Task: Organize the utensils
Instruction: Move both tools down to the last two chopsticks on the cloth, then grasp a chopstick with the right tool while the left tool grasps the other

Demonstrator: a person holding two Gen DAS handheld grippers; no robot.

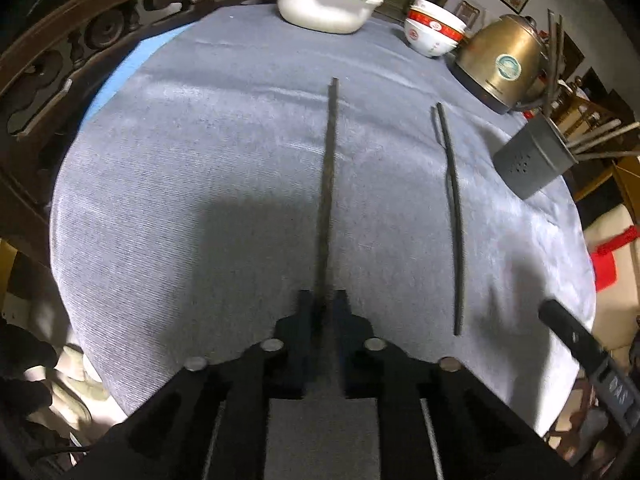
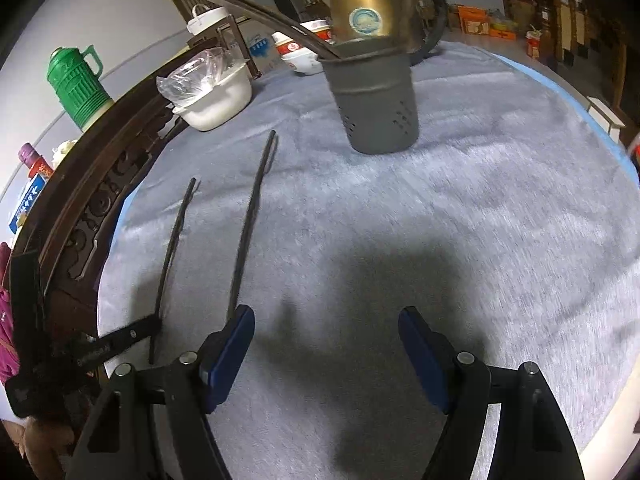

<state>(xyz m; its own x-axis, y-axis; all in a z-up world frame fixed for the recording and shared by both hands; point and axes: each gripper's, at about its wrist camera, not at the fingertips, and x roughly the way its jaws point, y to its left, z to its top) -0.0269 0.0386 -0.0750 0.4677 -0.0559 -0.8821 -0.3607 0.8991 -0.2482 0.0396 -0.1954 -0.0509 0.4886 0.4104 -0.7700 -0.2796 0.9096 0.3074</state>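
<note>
My left gripper (image 1: 323, 300) is shut on a dark chopstick (image 1: 329, 184) that points away over the grey tablecloth. In the right wrist view the same gripper (image 2: 154, 326) holds that chopstick (image 2: 172, 248) at the left. A second dark chopstick (image 1: 452, 208) lies on the cloth to its right; it also shows in the right wrist view (image 2: 252, 216). A grey perforated utensil holder (image 1: 532, 160) with several chopsticks in it stands at the right; it also shows in the right wrist view (image 2: 376, 100). My right gripper (image 2: 326, 340) is open and empty, next to the lying chopstick.
A white basin with a plastic bag (image 1: 324, 0), stacked red-and-white bowls (image 1: 434, 28) and a brass kettle (image 1: 500, 64) stand along the far edge. A carved wooden rail (image 2: 92, 184) borders the table's left. A green thermos (image 2: 76, 84) stands beyond it.
</note>
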